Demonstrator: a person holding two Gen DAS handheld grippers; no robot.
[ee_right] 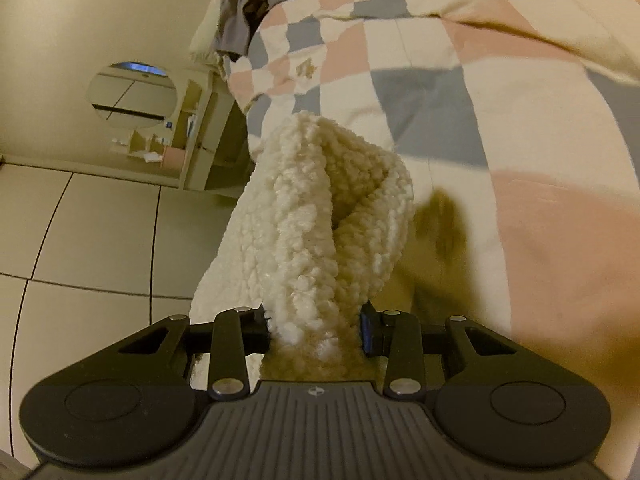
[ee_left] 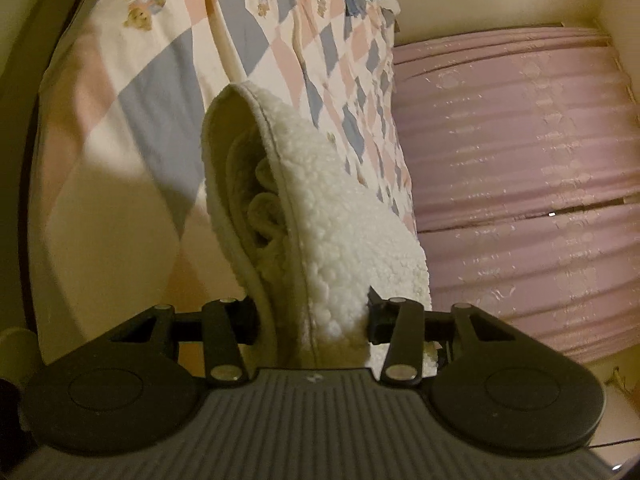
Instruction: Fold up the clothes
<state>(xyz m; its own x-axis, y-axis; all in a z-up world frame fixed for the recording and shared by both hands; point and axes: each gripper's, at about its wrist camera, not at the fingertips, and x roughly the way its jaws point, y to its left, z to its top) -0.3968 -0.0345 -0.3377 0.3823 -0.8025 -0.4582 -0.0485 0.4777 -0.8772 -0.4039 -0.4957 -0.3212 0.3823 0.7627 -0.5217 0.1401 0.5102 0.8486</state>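
Note:
A cream sherpa fleece garment hangs between my two grippers above a bed. My left gripper is shut on one thick bunched edge of it; a seamed edge and the smoother inner lining show on the left. My right gripper is shut on another bunched part of the same fleece garment, which rises away from the fingers as a twisted fold. The fleece hides the fingertips in both views.
A patchwork quilt with pink, blue and cream squares and teddy bears covers the bed; it also shows in the right wrist view. A pink ribbed bedspread lies to the right. Grey clothes lie far off. Tiled floor and a shelf are left.

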